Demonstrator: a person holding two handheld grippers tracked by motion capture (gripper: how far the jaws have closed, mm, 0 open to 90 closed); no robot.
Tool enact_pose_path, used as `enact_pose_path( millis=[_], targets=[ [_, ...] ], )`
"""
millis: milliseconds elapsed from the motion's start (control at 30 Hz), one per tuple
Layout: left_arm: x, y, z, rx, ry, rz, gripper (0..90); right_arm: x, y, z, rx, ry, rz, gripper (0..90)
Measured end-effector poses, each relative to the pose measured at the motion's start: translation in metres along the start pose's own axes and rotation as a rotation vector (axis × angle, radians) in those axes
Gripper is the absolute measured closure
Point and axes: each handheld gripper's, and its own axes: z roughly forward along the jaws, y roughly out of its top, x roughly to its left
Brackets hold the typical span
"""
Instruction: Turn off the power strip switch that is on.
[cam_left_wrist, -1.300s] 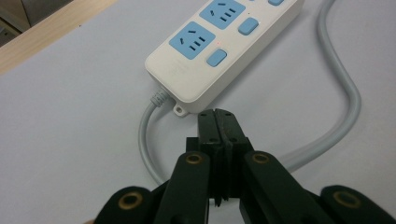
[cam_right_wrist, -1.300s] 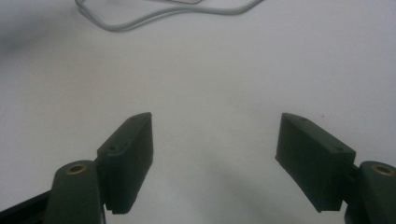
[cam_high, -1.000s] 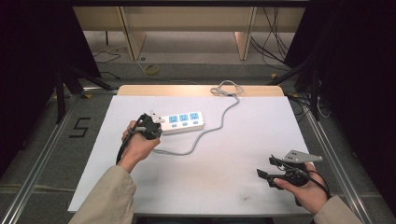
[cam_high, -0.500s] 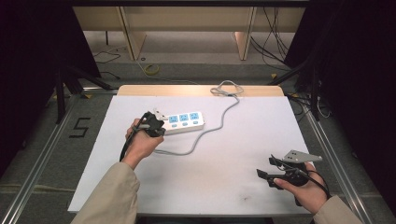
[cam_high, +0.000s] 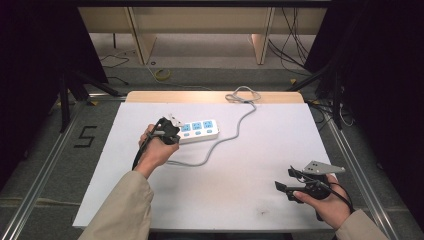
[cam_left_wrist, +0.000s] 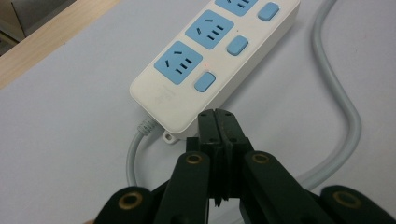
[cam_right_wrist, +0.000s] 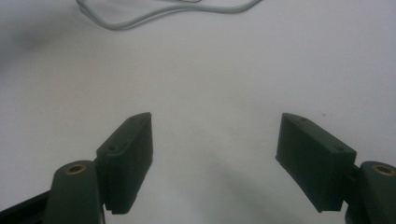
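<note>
White table (cam_high: 240, 200) — left gripper (cam_left_wrist: 218, 122) closed by power strip (cam_left_wrist: 212, 60); right gripper (cam_right_wrist: 217, 154) agape.

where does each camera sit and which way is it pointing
High view: above the person's side, looking forward and down on the table; both forearms, hands, left tongs and right tongs show.
Left gripper view: rides the left tongs, jaws shut, looking at the power strip.
Right gripper view: rides the right tongs, jaws open over bare table, cable beyond.
Shared: high and left views both show the power strip.
</note>
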Motion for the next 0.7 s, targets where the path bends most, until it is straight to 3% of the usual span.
enact_pose_path(
  millis=[700],
  targets=[
    [0.006, 0.011, 0.004, 0.022, 0.007, 0.008, 89.7, 0.0, 0.0, 0.0, -0.001, 0.0, 0.001, 27.1]
  ],
)
